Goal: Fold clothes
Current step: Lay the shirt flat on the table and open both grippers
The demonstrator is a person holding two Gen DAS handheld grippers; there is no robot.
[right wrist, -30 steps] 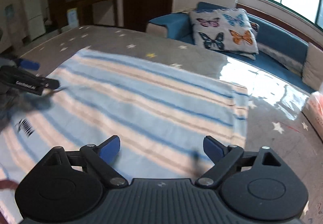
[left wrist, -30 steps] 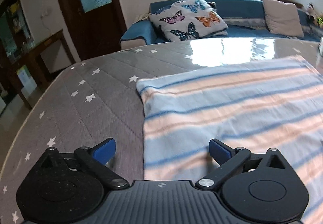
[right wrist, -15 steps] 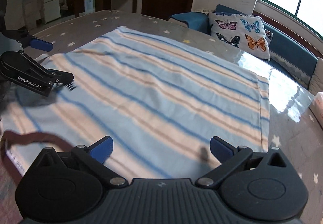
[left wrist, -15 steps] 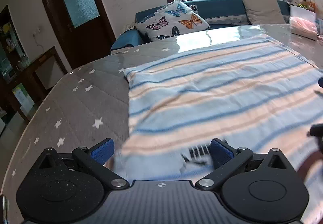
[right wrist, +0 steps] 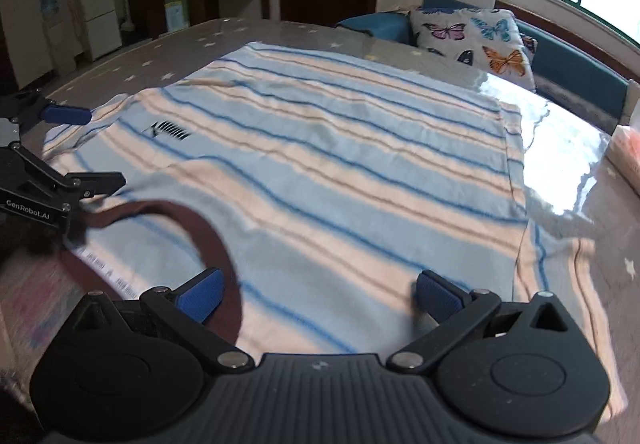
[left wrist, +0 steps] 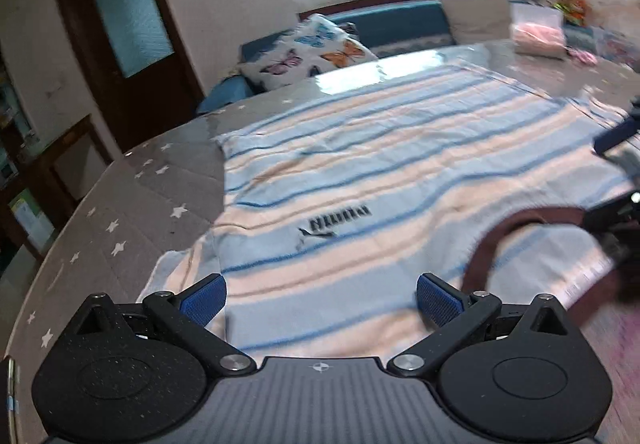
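A striped T-shirt (left wrist: 380, 179) in light blue, peach and dark blue lies flat on the table, also in the right wrist view (right wrist: 340, 163). It has a brown collar (right wrist: 200, 236) and a small black logo (left wrist: 340, 222). My left gripper (left wrist: 320, 298) is open and empty, hovering over the shirt's near edge by the left shoulder. My right gripper (right wrist: 318, 294) is open and empty over the near edge beside the collar. Each gripper shows at the edge of the other's view.
The table (left wrist: 132, 211) has a grey star-print cover with a glossy film. A blue sofa with a butterfly cushion (right wrist: 476, 39) stands behind it. A pink packet (left wrist: 538, 35) lies at the table's far right. A dark door (left wrist: 128, 27) is on the left.
Both grippers have pulled back toward the near edge of the shirt. The collar and logo now lie further in view. Both stay open.
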